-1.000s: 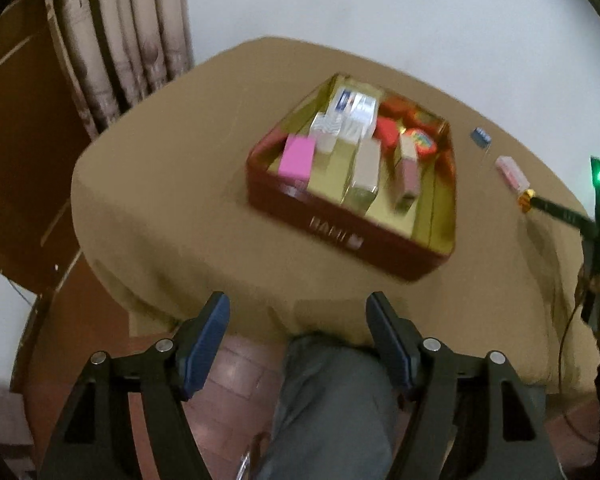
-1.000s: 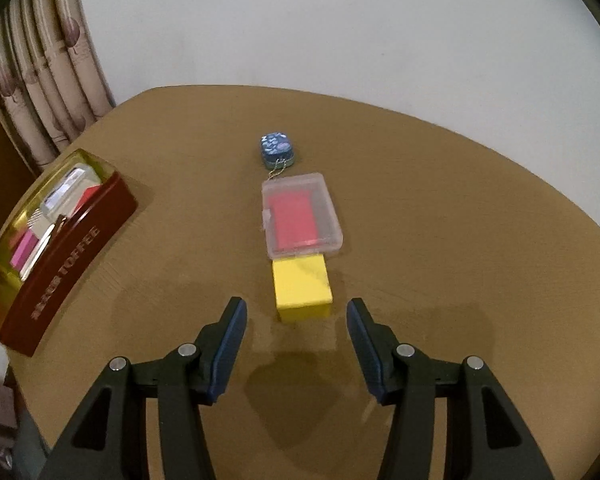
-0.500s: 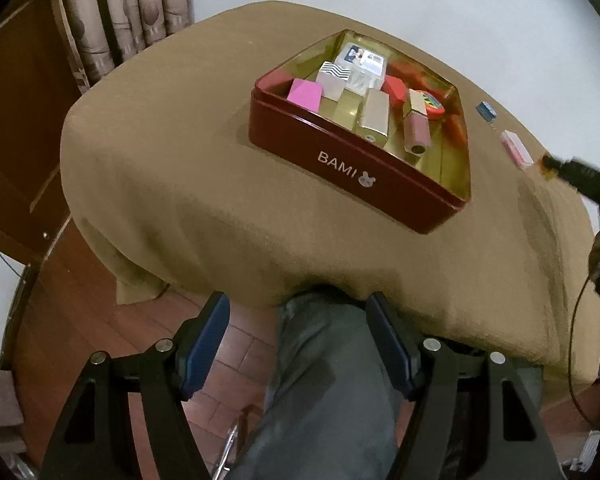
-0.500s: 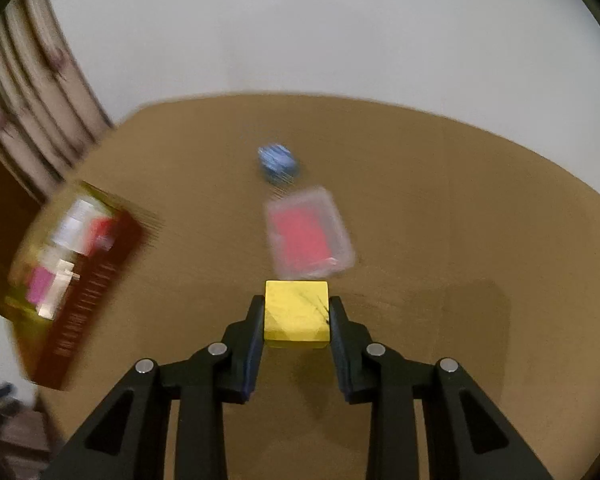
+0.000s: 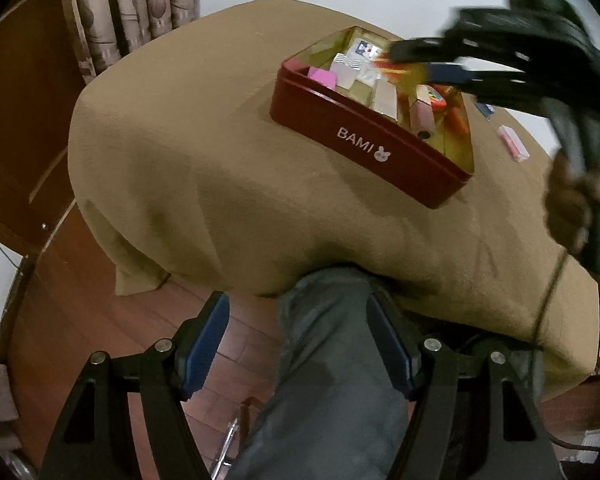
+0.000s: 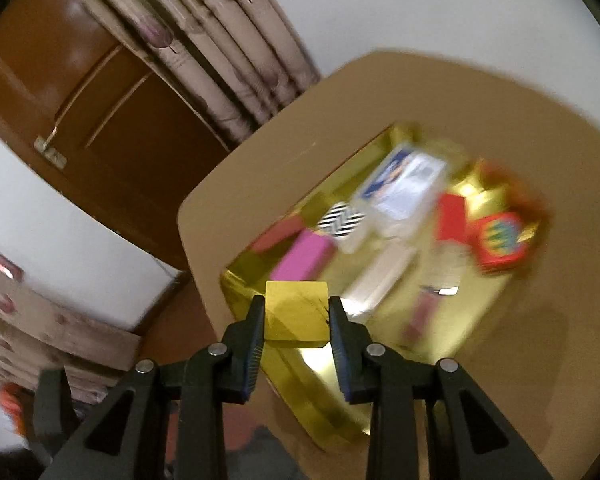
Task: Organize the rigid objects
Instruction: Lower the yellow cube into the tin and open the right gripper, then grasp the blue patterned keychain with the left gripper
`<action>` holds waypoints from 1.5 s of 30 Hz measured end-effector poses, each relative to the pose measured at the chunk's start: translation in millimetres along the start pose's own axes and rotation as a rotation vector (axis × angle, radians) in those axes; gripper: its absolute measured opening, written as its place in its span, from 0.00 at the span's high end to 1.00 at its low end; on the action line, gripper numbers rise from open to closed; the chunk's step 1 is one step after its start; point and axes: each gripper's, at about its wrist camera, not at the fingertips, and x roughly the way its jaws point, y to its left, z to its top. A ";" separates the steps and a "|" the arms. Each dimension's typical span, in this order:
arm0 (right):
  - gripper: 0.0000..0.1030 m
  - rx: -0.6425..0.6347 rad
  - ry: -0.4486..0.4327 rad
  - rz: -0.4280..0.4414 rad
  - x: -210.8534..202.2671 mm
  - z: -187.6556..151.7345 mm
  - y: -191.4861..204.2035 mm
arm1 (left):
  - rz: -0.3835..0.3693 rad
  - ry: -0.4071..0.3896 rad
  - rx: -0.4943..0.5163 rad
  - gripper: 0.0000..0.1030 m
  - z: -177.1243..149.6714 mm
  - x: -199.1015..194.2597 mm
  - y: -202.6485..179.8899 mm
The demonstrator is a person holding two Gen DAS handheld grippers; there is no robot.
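My right gripper is shut on a yellow block and holds it above the near corner of the red tin with the gold inside. The tin holds several small boxes, among them a pink block and a clear case. In the left wrist view the right gripper reaches blurred over the tin. My left gripper is open and empty, low off the table's front edge. A pink-filled clear case and a small blue tin lie on the cloth right of the tin.
The table wears a tan cloth. The person's grey trouser leg is between the left fingers. Curtains and a brown door stand behind at the left. Wooden floor lies below.
My right gripper shut on the yellow block, lifted it off the cloth and carried it left over the tin. My left gripper drew back and lower.
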 end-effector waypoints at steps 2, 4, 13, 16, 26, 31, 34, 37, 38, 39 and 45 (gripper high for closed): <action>0.71 0.042 0.023 0.008 24.7 6.3 -0.2 | -0.001 0.006 0.002 0.34 -1.2 1.5 0.9; 0.71 0.076 0.039 -0.008 37.9 6.6 -2.8 | -0.003 0.009 -0.006 0.34 -2.0 2.9 2.3; 0.71 0.102 0.072 -0.167 51.0 4.6 -20.1 | -0.054 0.076 -0.066 0.34 -2.3 15.1 11.3; 0.71 0.089 0.068 -0.215 46.4 7.0 -28.0 | -0.057 0.072 -0.072 0.34 -1.9 15.2 13.2; 0.70 0.088 -0.033 -0.182 33.3 20.2 -40.5 | -0.033 0.080 -0.020 0.34 -8.7 18.1 1.1; 0.64 0.123 -0.145 -0.112 6.2 21.8 -45.2 | -0.023 0.062 0.007 0.34 -9.6 15.1 -2.9; 0.64 0.136 -0.261 -0.106 -33.2 10.0 -50.4 | -0.018 0.040 0.021 0.34 -9.9 9.9 -3.7; 0.64 0.129 -0.382 -0.229 -81.0 -19.9 -64.5 | -0.018 0.012 0.037 0.34 -10.7 4.8 -4.1; 0.64 0.138 -0.414 -0.286 -97.7 -33.5 -74.7 | -0.019 0.005 0.045 0.34 -10.0 2.2 -7.4; 0.64 0.151 -0.435 -0.349 -110.1 -42.6 -84.5 | -0.022 -0.001 0.056 0.34 -10.3 0.1 -10.1; 0.60 0.242 -0.420 -0.750 -167.6 -119.5 -180.0 | -0.025 -0.047 0.174 0.34 -5.0 -16.3 -49.7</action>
